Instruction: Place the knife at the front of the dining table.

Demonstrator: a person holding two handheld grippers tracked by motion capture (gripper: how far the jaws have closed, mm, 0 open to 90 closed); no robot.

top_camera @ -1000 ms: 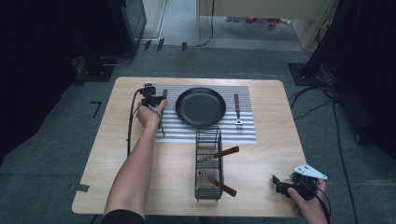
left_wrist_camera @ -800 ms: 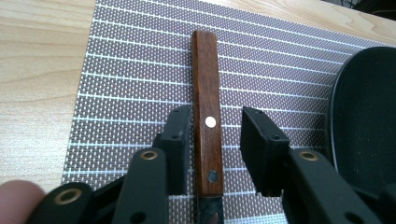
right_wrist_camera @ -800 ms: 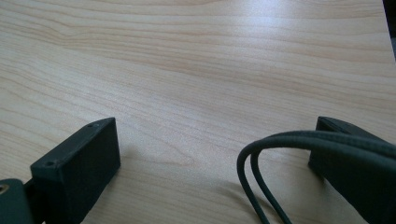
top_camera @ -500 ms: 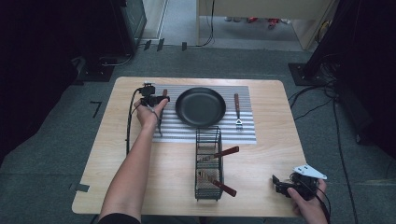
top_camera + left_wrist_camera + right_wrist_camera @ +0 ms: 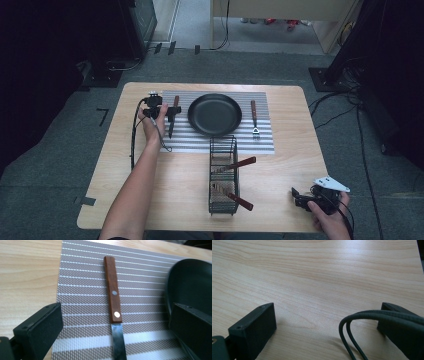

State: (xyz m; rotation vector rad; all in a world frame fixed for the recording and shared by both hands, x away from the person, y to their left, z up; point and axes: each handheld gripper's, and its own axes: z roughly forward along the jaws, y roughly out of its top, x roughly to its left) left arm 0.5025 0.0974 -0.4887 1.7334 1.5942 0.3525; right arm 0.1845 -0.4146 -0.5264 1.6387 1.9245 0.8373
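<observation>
A knife with a wooden handle (image 5: 113,296) lies flat on the striped placemat (image 5: 82,280), left of the black frying pan (image 5: 215,114). My left gripper (image 5: 114,307) hovers over the knife. Its jaws have just been opening and now stand wide apart on either side of the knife, with no pad touching it. In the high view the left gripper (image 5: 162,109) sits at the mat's left edge beside the knife (image 5: 173,116). My right gripper (image 5: 305,200) rests at the table's front right corner. In its own view the right gripper (image 5: 324,310) is open over bare wood, its cable looping across.
A wooden-handled fork (image 5: 254,117) lies on the mat right of the pan. A black wire basket (image 5: 223,172) stands in front of the mat with wooden-handled utensils in it. The pan's rim (image 5: 175,277) is close to the left gripper's right-hand jaw.
The left hand and its gripper have shifted slightly left beside the knife, which stays on the mat. The right hand has kept still.
</observation>
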